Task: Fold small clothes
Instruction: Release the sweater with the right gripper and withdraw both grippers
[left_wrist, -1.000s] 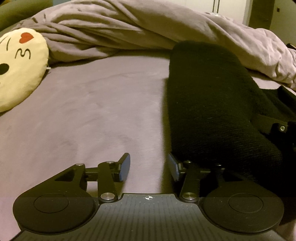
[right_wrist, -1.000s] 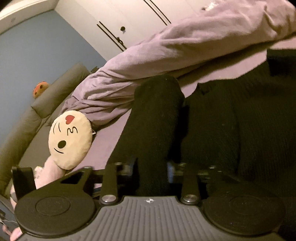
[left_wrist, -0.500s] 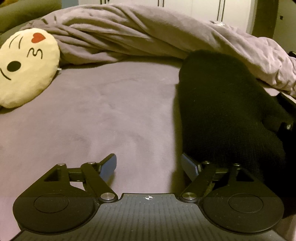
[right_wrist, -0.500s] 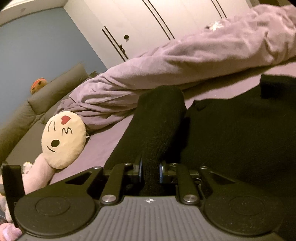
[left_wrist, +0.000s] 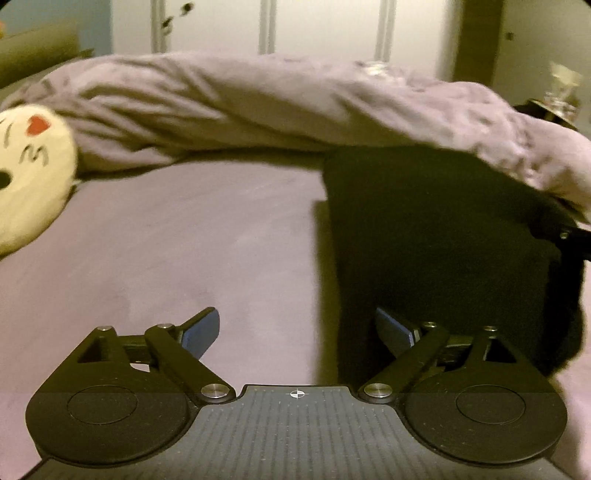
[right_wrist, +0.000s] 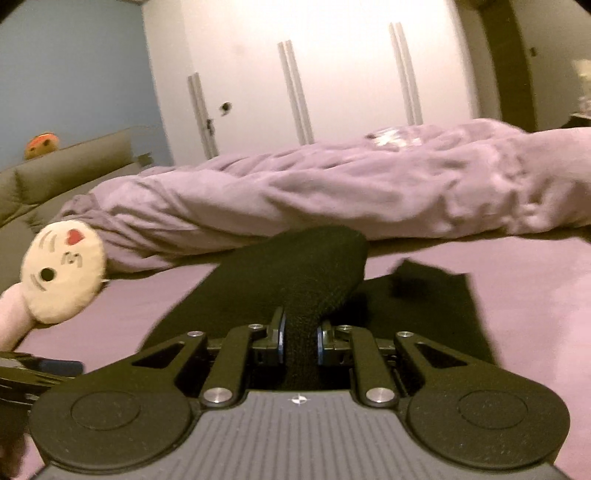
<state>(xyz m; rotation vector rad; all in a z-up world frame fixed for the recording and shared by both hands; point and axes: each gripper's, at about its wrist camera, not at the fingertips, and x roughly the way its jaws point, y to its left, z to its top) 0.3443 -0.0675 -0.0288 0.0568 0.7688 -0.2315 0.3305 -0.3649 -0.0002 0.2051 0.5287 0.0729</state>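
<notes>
At lower centre, your right gripper (right_wrist: 299, 341) pinched the soft, floppy black garment (right_wrist: 310, 273); your left gripper (left_wrist: 295, 330) was opening, empty.

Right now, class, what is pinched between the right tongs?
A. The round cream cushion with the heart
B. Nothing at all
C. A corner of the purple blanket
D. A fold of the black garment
D: in the right wrist view the right tongs are closed on a raised fold of the black garment, while the purple blanket and the cream cushion lie apart from them on the bed.
</notes>
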